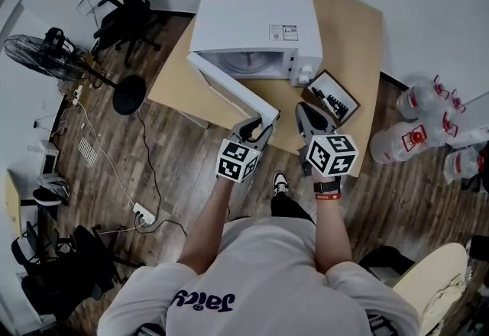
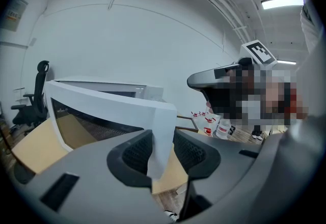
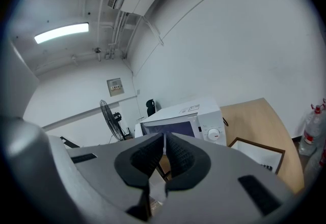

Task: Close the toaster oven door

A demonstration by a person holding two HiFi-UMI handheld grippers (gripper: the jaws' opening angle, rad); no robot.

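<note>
A: Where's the door (image 1: 229, 90)?
B: Swung open, its free edge clamped in the left gripper (image 1: 256, 127). The oven (image 1: 256, 33) front lies just ahead.
A: The right gripper (image 1: 312, 117)?
B: Alongside, jaws closed, empty.

A light wooden table (image 1: 359, 29) stands on a wood-plank floor (image 1: 191, 174). On the table sits a white toaster oven (image 1: 256, 25), its door (image 1: 233, 90) swung open past the table's front edge. A dark-framed shallow box (image 1: 331, 96) lies just beside the oven.
</note>
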